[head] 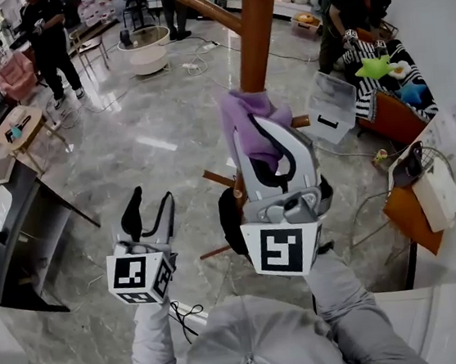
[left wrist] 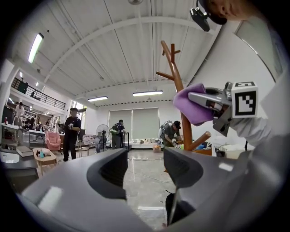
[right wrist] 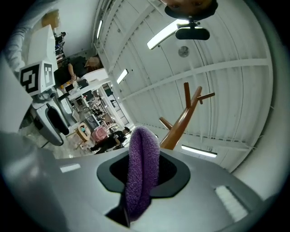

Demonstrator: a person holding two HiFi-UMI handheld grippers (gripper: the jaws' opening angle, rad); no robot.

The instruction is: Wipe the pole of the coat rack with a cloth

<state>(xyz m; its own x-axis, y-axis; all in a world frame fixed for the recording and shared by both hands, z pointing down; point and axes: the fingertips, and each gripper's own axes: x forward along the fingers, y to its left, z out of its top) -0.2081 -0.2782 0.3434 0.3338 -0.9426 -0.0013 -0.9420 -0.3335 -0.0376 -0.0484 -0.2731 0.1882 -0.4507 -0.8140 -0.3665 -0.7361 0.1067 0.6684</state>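
R gripper [right wrist: 142,176] pinches cloth [head: 243,113] fold at pole [head: 258,33], L gripper [head: 152,203] gapes empty; peg [head: 205,8] snag or hard rub may yank cloth free.

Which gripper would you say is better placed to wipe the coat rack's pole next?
Right: the right gripper is shut on the purple cloth, held up by the pole. The left gripper is open, empty and lower, off to the side.

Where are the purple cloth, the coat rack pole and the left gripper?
purple cloth [head: 243,119]: head view, on its bunched upper fold.
coat rack pole [head: 260,25]: head view, on the brown shaft above the cloth.
left gripper [head: 152,198]: head view, midway between its open fingers.
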